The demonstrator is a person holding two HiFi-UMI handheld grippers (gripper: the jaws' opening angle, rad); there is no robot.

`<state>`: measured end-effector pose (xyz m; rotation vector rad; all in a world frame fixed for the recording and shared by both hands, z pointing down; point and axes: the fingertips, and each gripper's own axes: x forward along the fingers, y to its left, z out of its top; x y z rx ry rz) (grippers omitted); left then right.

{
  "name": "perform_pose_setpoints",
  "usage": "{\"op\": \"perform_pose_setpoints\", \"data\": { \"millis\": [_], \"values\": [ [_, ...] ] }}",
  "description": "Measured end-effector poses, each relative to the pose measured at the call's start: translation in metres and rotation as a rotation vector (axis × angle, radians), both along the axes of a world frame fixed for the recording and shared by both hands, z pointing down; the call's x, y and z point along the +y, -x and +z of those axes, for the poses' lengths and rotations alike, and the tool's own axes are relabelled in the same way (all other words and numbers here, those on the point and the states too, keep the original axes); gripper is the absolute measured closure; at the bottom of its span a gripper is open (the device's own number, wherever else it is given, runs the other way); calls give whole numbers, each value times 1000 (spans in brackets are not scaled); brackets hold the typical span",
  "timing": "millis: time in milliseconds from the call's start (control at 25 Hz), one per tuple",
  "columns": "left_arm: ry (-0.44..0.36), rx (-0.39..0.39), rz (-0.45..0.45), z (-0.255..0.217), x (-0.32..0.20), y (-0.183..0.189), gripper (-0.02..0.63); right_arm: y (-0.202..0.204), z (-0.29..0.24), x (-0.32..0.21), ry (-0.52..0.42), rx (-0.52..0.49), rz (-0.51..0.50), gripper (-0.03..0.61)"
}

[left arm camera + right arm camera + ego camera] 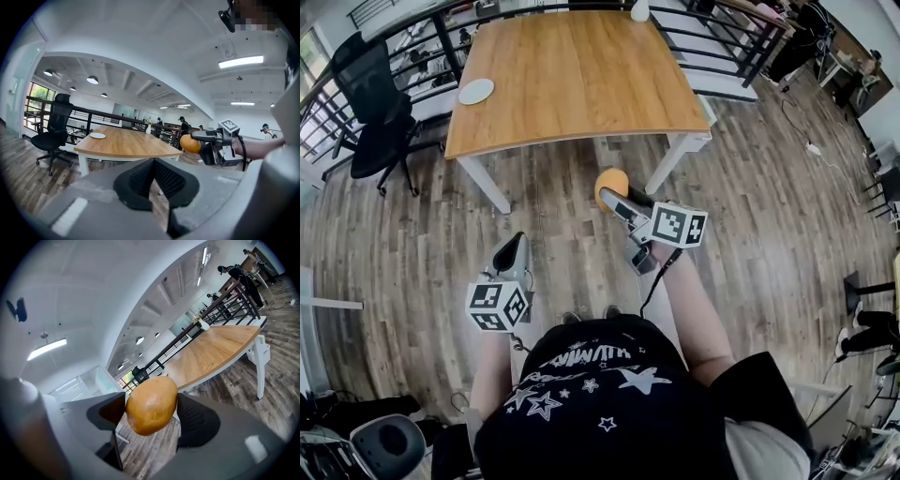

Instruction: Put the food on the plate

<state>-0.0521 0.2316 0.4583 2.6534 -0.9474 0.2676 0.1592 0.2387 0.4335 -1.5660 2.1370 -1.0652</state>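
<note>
Right tongs (615, 199): jaws stand wide, pads pressed on either flank of a potato (610, 181). It is held clear of the floor, in front of the person and short of the table (581, 84). Left tongs (514, 247): jaws together, nothing between them, held low at the person's left.

The plate (475, 91) lies near the table's far left corner, close to the edge and well apart from the potato. Delivery is not yet begun.

Risks, as judged:
- The potato is rounded and smooth and is gripped across its middle, so a jolt during the carry could turn it or let it slip to the wooden floor.
- The plate looks shallow, so a release from height could let the potato roll off it.
- The plate sits near the edge, so a knock from the tongs could push it off.

View comparison: only the head view shows the gap between potato and plate. The right gripper view confirms pad contact but shows no plate. The left gripper view shows the plate and the loaded right tongs from the side.
</note>
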Motion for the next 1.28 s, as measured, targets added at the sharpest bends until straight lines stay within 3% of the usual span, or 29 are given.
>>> {"op": "perform_pose_setpoints", "data": {
  "millis": [320, 640, 1040, 1280],
  "values": [
    [44, 0, -24, 16, -10, 43, 612, 48, 13, -6, 25, -12, -69, 229],
    [72, 1, -46, 30, -21, 53, 612, 54, 22, -24, 46, -27, -93, 229],
    [84, -6, -101, 40, -78, 58, 612, 53, 28, -110, 27, -93, -124, 229],
    [80, -12, -134, 40, -140, 44, 612, 37, 29, -178, 20, -108, -147, 229]
  ]
}}
